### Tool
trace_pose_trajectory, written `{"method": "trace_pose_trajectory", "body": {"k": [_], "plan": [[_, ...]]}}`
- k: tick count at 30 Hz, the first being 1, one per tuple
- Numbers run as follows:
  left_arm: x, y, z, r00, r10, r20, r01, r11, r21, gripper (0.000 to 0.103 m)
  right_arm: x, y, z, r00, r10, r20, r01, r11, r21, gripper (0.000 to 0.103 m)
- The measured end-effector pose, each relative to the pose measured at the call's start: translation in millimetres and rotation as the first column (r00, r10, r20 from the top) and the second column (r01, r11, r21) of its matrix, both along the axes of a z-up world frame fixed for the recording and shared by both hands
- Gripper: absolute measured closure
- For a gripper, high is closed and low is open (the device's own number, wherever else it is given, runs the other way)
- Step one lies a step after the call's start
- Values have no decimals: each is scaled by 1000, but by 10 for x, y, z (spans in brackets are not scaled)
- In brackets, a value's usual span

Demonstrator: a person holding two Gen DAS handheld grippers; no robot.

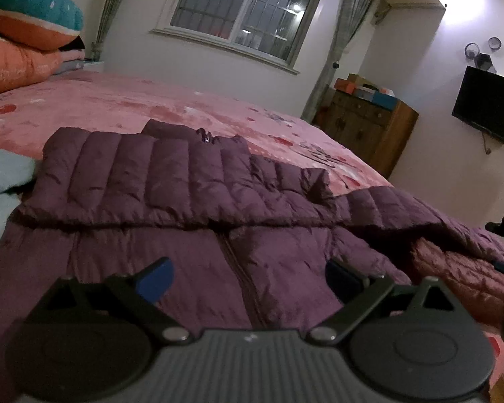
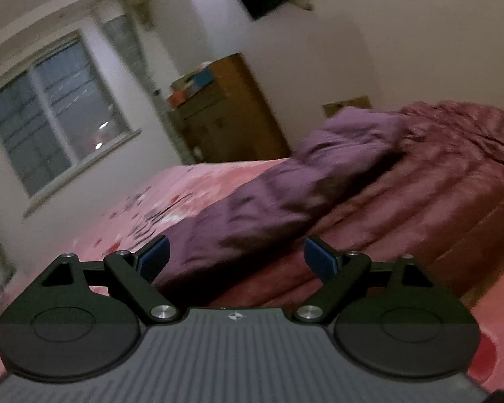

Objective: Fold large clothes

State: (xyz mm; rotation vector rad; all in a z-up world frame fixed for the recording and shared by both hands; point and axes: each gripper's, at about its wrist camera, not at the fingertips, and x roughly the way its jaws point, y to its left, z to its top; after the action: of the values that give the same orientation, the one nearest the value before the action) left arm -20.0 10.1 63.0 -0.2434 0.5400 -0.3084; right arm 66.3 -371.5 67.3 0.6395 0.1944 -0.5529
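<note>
A purple quilted down jacket (image 1: 171, 201) lies spread on the pink bed, zipper facing up, with one sleeve folded across its chest. My left gripper (image 1: 248, 278) hovers open just above the jacket's lower front, its blue-padded fingers (image 1: 156, 280) straddling the zipper line. In the right wrist view the same jacket (image 2: 285, 184) appears blurred, its purple shell turned over to show the reddish lining (image 2: 420, 184). My right gripper (image 2: 237, 258) is open close to that turned edge, nothing held between its fingers.
The pink flowered bedspread (image 1: 151, 107) covers the bed. Orange and teal bedding (image 1: 23, 27) is stacked at the far left, and a light blue cloth (image 1: 0, 188) lies left of the jacket. A wooden cabinet (image 1: 369, 127) and wall TV (image 1: 487, 107) stand beyond the bed.
</note>
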Motion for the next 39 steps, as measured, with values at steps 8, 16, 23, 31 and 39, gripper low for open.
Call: {"method": "trace_pose_trajectory", "body": {"k": [8,16,23,31,39], "plan": [[-188,-159,12,999,-6,-34,7,1000,23,6,-161,-494,-192,992,-111,61,100,982,159,0],[-246,-294,-73,998,-10,-59,15,997,80,4,-237,-949,-274,976,-90,198,32,960,278,0],[-145,-335,-143,998,-8,-58,14,996,93,4,-27,-958,-187,973,-78,219,9,954,300,0],[71,-288,-209,999,17,-37,-13,995,100,4,131,-937,-227,970,-29,240,-34,967,254,8],[309,-76,-232,998,66,-16,-65,997,38,4,89,-922,-182,974,-77,212,8,950,311,71]]}}
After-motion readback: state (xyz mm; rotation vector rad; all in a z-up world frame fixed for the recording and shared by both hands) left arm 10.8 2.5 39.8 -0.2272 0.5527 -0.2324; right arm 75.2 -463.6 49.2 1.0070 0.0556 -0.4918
